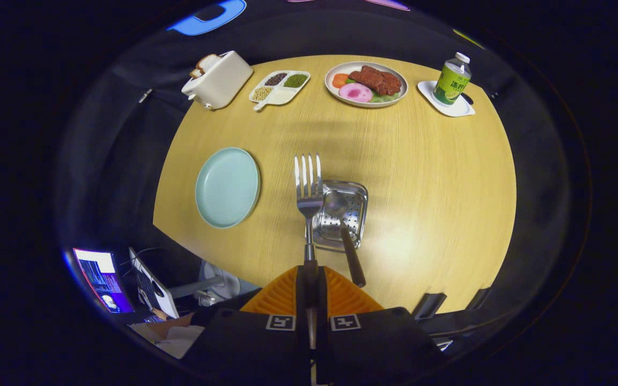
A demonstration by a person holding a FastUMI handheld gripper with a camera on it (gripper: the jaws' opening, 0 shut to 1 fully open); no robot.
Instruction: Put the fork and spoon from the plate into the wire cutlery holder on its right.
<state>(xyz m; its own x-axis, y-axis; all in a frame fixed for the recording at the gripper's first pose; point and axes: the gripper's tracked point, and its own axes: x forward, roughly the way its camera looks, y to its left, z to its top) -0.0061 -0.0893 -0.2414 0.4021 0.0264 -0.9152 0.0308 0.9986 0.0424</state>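
The hand-held gripper [309, 279] clamps the handle of a slim stainless-steel fork [308, 187], tines pointing to twelve o'clock, raised above the round wooden table [438, 177]. Just at its three o'clock stands the square wire cutlery holder [360, 193], already carrying a dark-handled metal spoon [341, 220] that leans out toward five o'clock. The pale blue plate [227, 187] lies bare at nine o'clock. The fork looks light, rigid and slick; a grip well down the handle should keep it from swivelling as it tips tines-first into the holder. A toaster [218, 80] waits at eleven o'clock.
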